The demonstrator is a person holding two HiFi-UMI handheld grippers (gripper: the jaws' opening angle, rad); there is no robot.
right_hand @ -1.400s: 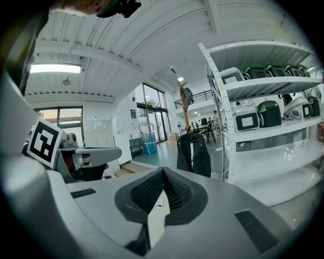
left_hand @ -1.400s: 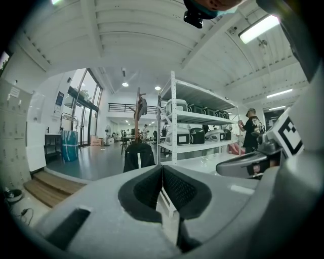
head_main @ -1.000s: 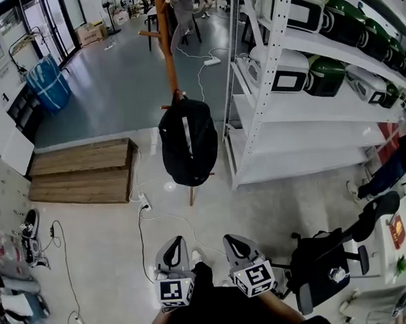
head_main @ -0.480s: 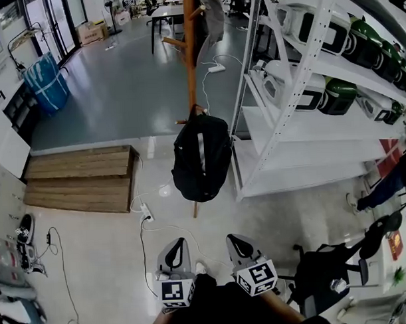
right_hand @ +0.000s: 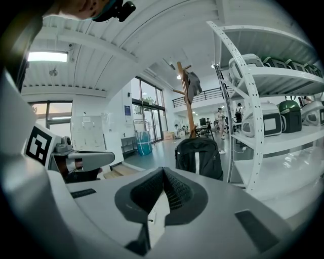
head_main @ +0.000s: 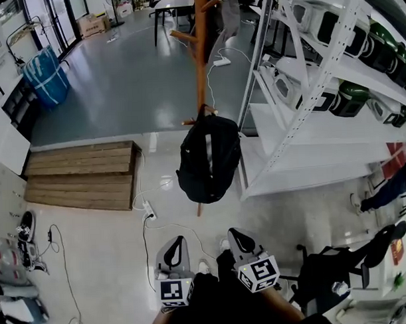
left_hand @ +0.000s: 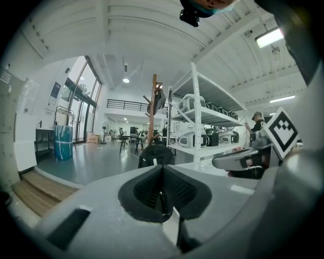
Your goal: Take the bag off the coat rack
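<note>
Open floor [head_main: 107, 261] ahead of you, wooden step [head_main: 80, 175] left, shelf unit [head_main: 301, 108] right, one bag [head_main: 209, 158] on one coat rack [head_main: 200, 65], your left gripper [head_main: 177, 241] and right gripper [head_main: 234, 234] both pressed together

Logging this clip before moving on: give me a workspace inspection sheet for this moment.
Surface: pale glossy floor.
Job's things: black backpack with a pale stripe hangs on a low peg of the tall wooden coat rack.
Clutter: low wooden platform left of the rack; black office chair at right.
Grippers: left hand-held gripper and right hand-held gripper both shut, empty, short of the backpack.
Cables: white power strip and cords on the floor near the rack's foot.
Surroundings: white metal shelving holding appliances; blue wrapped bundle far left.
</note>
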